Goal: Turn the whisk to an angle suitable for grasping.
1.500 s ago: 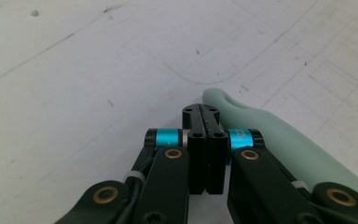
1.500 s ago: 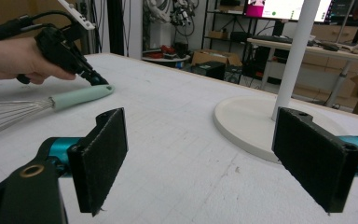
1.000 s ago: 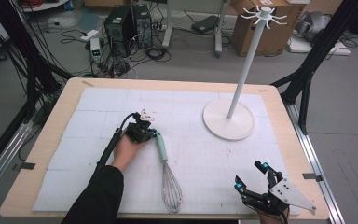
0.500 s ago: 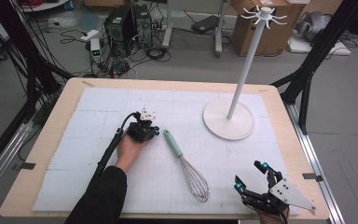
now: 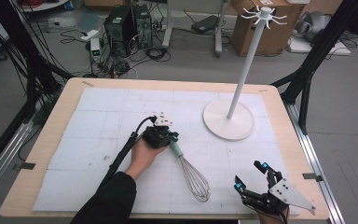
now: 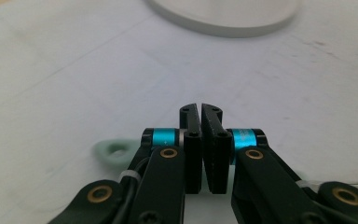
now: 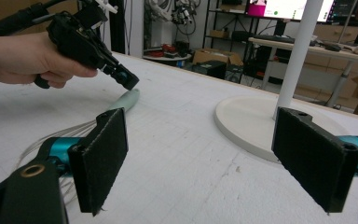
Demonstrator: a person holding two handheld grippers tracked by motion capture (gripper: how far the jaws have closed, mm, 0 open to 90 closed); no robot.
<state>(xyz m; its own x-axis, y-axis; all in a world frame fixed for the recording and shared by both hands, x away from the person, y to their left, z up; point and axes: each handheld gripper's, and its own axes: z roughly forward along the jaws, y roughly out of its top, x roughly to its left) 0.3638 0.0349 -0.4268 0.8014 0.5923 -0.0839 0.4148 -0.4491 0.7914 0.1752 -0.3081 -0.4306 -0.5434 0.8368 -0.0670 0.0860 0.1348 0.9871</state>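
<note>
Currently wire whisk (image 5: 189, 171) lies flat; mint handle toward stand base (image 5: 228, 120), balloon away. Left claw (image 5: 171, 136) together, empty; right claw (image 5: 251, 177) apart.

I see a wooden table (image 5: 70, 100) with a big white mat (image 5: 102, 116) spread over most of it. On the mat lies a whisk (image 5: 192, 173) with a pale green handle, near the middle. A white stand (image 5: 228, 122) with a round flat base sits on the mat, farther back and to the right.
</note>
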